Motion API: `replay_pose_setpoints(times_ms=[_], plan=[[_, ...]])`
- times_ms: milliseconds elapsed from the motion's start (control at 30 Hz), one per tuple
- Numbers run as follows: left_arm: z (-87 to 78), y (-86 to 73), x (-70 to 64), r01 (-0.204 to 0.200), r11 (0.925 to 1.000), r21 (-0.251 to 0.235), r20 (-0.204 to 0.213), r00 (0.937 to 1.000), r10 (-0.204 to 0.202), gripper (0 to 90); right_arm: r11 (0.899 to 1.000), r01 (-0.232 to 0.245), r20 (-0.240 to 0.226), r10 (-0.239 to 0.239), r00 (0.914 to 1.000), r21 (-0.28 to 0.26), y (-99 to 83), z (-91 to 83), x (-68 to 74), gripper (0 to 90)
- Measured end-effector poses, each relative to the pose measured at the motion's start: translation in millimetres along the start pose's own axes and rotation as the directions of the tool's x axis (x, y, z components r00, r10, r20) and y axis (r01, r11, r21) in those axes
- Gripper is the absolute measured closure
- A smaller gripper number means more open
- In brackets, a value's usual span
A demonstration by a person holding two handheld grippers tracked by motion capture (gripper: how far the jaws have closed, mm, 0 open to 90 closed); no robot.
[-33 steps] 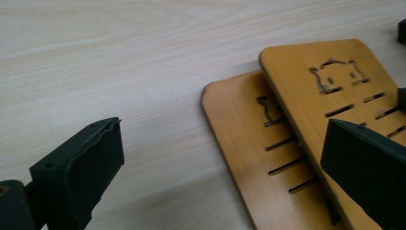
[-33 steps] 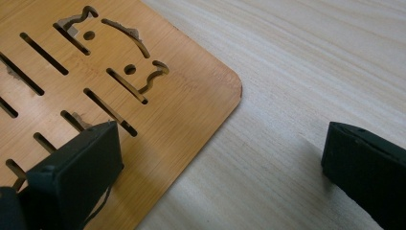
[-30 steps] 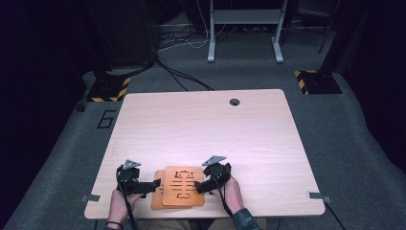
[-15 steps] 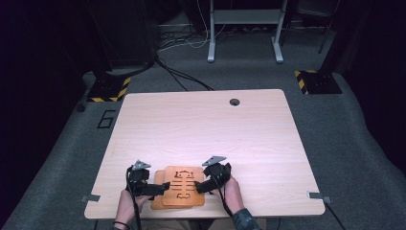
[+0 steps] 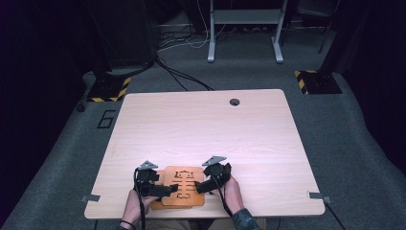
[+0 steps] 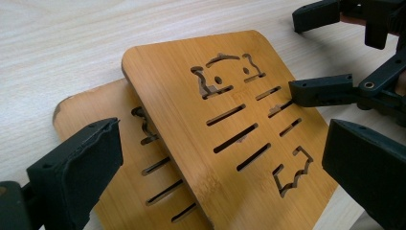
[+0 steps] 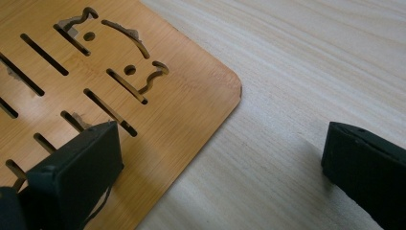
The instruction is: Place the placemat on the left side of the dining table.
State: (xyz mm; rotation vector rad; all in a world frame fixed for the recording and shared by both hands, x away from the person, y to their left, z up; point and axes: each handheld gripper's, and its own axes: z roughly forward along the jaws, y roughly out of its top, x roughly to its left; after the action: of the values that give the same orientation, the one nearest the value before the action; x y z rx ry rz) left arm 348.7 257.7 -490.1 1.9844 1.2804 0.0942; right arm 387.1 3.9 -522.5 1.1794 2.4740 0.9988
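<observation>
Inspector A: Comparing with a second ago, the left gripper (image 5: 168,189) has moved right, toward the stacked boards; its jaws now stand spread either side of them, gripping nothing.

Inspector B: Confirmed. Location of the work pieces?

Inspector A: Two bamboo trivets lie at the near edge of the table (image 5: 201,124), between the hands. The top trivet (image 6: 225,129) lies askew over the lower trivet (image 6: 100,120), which juts out on the left.

Inspector B: And the right gripper (image 5: 200,185)?

Inspector A: Released as well. One jaw rests over the top trivet's right part, the other over bare wood beyond its corner, so the edge lies between them. It has hardly shifted.

Inspector B: Assessment?

Inspector A: Both tools now bracket the stack. I judge a grasp is imminent, probably to separate or square the boards.
</observation>
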Motion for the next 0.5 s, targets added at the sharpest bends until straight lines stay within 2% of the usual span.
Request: replay_pose_setpoints(times_ms=[167, 267, 500], plan=[[3.6, 0.1, -0.5, 0.008, 0.9999, 0.007, 0.023, 0.9997, -0.009, 0.1, 1.000, -0.002, 0.003, 0.002, 1.0000, 0.001, -0.4, -0.3, 0.1, 0.0], [6.1, 0.3, -1.4, 0.000, 0.9999, 0.017, 0.040, 0.9992, 0.000, 0.0, 1.000, -0.003, 0.003, 0.003, 1.0000, 0.002, -0.4, -0.4, 0.2, 0.0], [11.7, 0.8, -3.8, -0.001, 0.9997, 0.025, 0.046, 0.9990, 0.000, 0.0, 1.000, -0.003, 0.004, 0.003, 1.0000, -0.004, -0.8, -0.1, 0.0, 0.0]])
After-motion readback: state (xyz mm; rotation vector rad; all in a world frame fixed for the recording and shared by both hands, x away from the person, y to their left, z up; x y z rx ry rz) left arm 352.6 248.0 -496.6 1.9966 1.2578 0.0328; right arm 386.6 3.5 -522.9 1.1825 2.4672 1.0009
